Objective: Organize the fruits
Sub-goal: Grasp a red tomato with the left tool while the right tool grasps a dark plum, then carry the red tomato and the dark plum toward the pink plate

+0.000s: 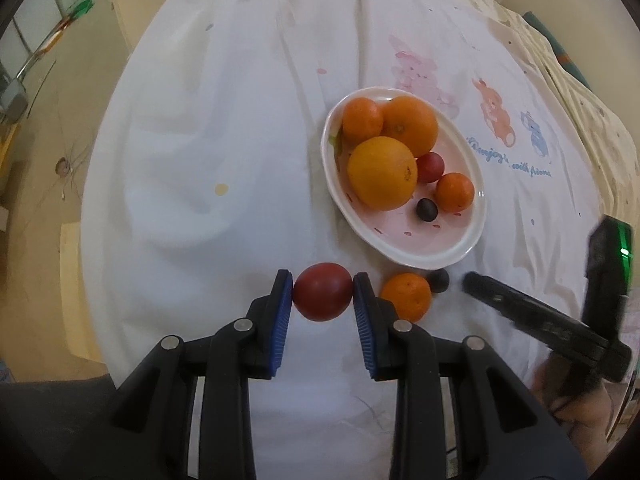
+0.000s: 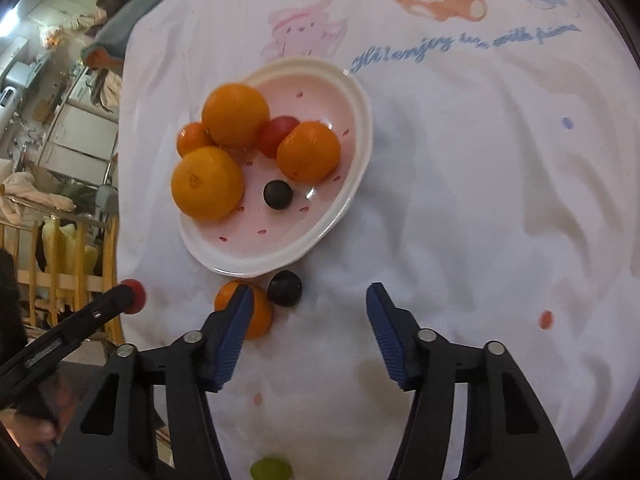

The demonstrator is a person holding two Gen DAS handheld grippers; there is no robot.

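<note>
Between the blue pads of the left gripper point(image 1: 323, 298), near the table's front edge, sits a red plum point(image 1: 323, 297), pinched from both sides so it can be carried to the dish; whether it is lifted off the white tablecloth point(image 1: 208, 152) I cannot tell. Just right of it a small mandarin point(image 1: 406, 296) and a dark grape point(image 1: 439, 280) lie loose on the cloth, waiting their turn. Farther off, the oval pink dish point(image 1: 436, 248) already gathers oranges, a mandarin, a red plum and a dark grape. On the right, the right gripper point(image 2: 310, 300) hangs with fingers spread wide and empty, near the loose pair, probably ready to take one
</note>
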